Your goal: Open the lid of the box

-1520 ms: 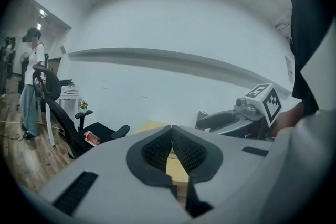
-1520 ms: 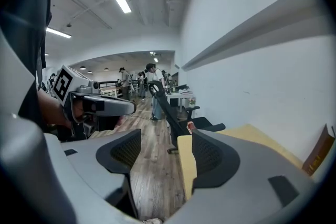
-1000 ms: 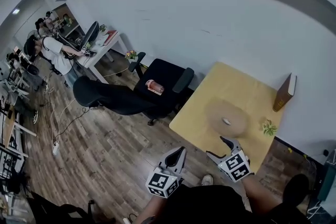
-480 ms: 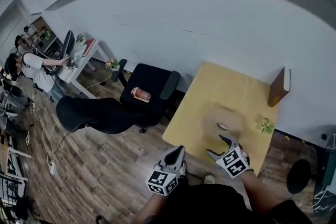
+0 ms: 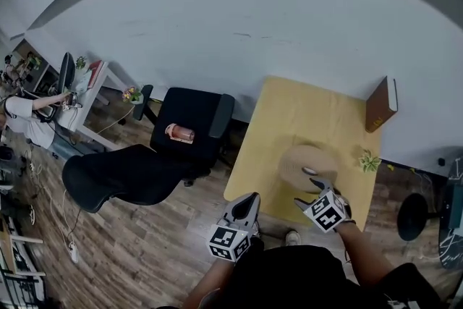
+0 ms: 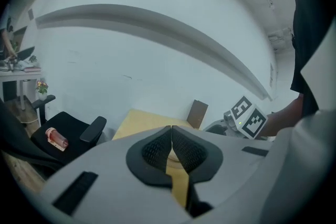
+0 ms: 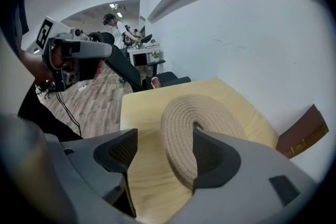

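Woven brown rope makes the round box (image 5: pixel 307 164). It sits on the yellow table (image 5: pixel 289 108), right in front of my right gripper (image 5: pixel 311 193). That gripper's jaws are wide apart, and the lid's near edge is just past them. My left gripper (image 5: pixel 244 205) is pressed shut, off the table's side and farther away.

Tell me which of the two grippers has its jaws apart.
The right gripper: its jaws stand wide apart, facing the round woven beige box. The left gripper has its jaws pressed together with nothing between them.
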A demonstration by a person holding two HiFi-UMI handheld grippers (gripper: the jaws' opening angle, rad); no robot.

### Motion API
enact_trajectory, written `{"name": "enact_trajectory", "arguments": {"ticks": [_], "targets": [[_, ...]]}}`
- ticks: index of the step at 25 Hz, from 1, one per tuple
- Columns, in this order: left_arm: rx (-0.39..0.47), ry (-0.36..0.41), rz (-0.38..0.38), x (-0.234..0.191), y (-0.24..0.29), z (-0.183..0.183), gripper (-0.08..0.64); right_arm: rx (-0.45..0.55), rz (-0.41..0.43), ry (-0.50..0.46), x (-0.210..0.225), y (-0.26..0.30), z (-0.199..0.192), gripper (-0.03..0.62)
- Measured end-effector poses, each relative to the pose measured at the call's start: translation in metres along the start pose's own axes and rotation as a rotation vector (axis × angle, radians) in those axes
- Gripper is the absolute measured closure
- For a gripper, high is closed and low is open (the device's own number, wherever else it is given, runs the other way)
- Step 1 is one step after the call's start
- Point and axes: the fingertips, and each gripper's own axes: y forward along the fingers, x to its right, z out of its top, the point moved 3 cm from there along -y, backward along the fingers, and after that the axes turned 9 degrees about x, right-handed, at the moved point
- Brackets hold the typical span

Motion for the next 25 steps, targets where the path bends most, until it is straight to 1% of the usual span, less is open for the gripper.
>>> {"name": "enact_trajectory", "arguments": {"ticks": [7, 12, 15, 17, 19, 22, 25], "targets": [[-0.023, 0.0, -0.072, -0.017, 0.022, 0.004, 0.541, -0.116, -0.007, -0.081, 0.012, 0.028, -0.007, 0.245], [-0.041, 0.003, -0.102, -0.032, 0.03, 0.005, 0.541, -0.193, -0.002, -0.08, 0.018, 0.047, -0.016, 0.244], [-0.051, -0.008, -0.106, -0.043, 0.032, 0.005, 0.541, -0.23, -0.015, -0.071, 0.022, 0.057, -0.024, 0.242], [-0.056, -0.011, -0.113, -0.048, 0.033, 0.005, 0.541, -0.248, -0.025, -0.081, 0.023, 0.059, -0.026, 0.243], [-0.057, -0.01, -0.122, -0.051, 0.035, 0.007, 0.541, -0.271, -0.03, -0.115, 0.023, 0.062, -0.027, 0.242], [-0.06, -0.007, -0.137, -0.054, 0.037, 0.009, 0.541, -0.316, -0.035, -0.197, 0.023, 0.067, -0.031, 0.245], [-0.06, -0.009, -0.148, -0.057, 0.038, 0.01, 0.541, -0.343, -0.031, -0.249, 0.022, 0.07, -0.033, 0.26]]}}
